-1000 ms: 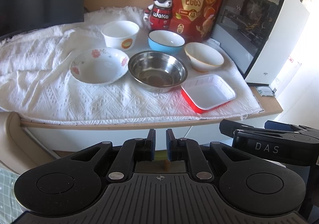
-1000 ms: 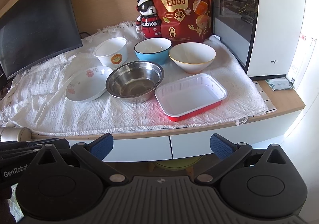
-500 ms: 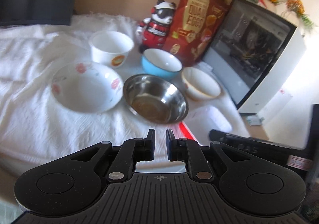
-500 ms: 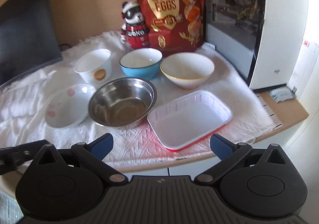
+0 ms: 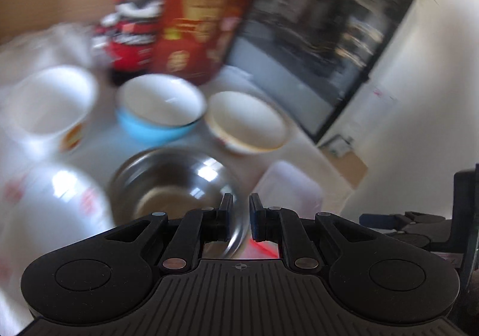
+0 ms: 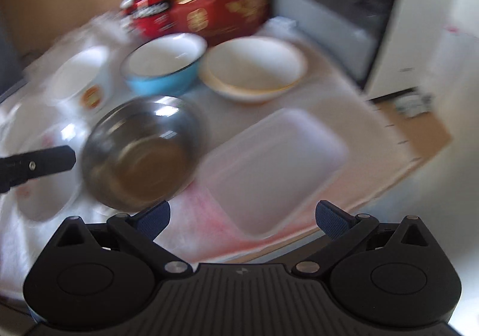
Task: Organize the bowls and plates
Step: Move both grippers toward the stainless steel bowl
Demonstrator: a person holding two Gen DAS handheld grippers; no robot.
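Hovered over steel bowl [image 6: 140, 150] mid-cloth, beside white tray [image 6: 275, 168], probably first pick for nesting: left gripper [image 5: 238, 213] nearly closed, holding nothing; right gripper [image 6: 243, 216] spread wide, empty, likely for the rim.

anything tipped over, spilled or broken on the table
Nothing stands out. The steel bowl, blue bowl, cream bowl and white tray all sit upright and apart, empty, though motion blur hides fine damage.
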